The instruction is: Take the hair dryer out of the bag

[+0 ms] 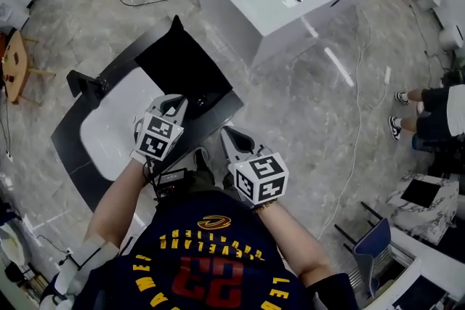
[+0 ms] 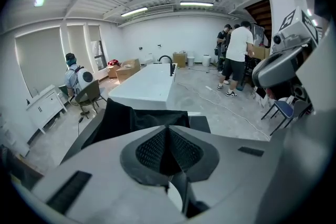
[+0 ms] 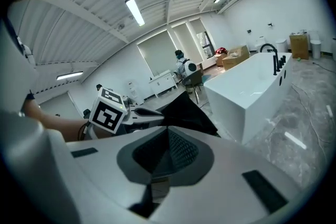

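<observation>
My left gripper is clenched on the near edge of the black fabric bag; my right gripper, just beside it, is pressed together on nothing; the bag lies on the dark flat countertop beside a white oval basin; the hair dryer I cannot see.

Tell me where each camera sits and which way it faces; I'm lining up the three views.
Head view: on the person's head, facing steeply down at the black bag; both arms, left gripper, right gripper show.
Left gripper view: on that gripper, facing along its shut jaws toward bag and bathtub; right gripper at right.
Right gripper view: on that gripper, along its shut jaws; left gripper and forearm at left.
Shared: bag and bathtub.
</observation>
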`<act>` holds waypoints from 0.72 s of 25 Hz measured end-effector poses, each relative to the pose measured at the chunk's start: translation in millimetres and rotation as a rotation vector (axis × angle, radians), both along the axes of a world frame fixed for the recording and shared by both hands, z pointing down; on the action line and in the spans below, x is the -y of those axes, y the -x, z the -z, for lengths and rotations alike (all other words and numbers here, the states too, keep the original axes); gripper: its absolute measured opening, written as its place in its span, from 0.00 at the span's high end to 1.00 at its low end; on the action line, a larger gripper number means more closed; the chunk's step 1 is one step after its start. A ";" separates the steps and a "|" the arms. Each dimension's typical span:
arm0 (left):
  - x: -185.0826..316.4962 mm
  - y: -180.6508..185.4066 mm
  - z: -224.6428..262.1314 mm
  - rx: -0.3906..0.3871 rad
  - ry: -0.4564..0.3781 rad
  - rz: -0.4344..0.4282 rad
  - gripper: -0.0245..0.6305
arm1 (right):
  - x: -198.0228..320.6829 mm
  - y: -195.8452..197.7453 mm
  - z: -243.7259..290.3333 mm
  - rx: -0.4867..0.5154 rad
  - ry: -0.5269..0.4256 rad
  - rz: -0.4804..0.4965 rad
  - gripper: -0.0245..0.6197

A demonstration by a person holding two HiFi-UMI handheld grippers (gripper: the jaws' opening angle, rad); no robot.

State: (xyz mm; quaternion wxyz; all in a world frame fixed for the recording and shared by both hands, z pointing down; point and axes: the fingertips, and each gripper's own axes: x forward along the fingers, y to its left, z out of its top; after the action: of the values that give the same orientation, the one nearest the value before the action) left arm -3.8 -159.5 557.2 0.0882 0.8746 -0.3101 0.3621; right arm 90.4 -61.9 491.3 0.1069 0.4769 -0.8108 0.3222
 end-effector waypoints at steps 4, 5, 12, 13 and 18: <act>13.8 10.0 7.1 -0.011 -0.028 0.017 0.93 | 23.2 37.1 -13.0 -0.035 0.016 0.084 0.95; 17.0 11.7 9.7 -0.016 -0.035 0.022 0.93 | 30.8 45.0 -17.6 -0.047 0.021 0.098 0.95; 30.5 14.9 18.2 -0.054 -0.061 0.037 0.93 | 85.2 84.0 -51.4 -0.203 0.079 0.222 0.95; 32.2 15.8 19.1 -0.078 -0.058 0.043 0.93 | 91.8 87.7 -56.5 -0.217 0.091 0.234 0.94; 38.8 19.2 29.3 -0.303 0.012 0.102 0.93 | 120.8 95.6 -84.0 -0.262 0.158 0.270 0.91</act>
State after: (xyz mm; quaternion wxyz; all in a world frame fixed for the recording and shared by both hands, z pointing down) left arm -22.9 -198.3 527.9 0.1574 0.9019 -0.3348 0.2228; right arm -5.2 -182.7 575.3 0.2906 0.3919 -0.8187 0.3028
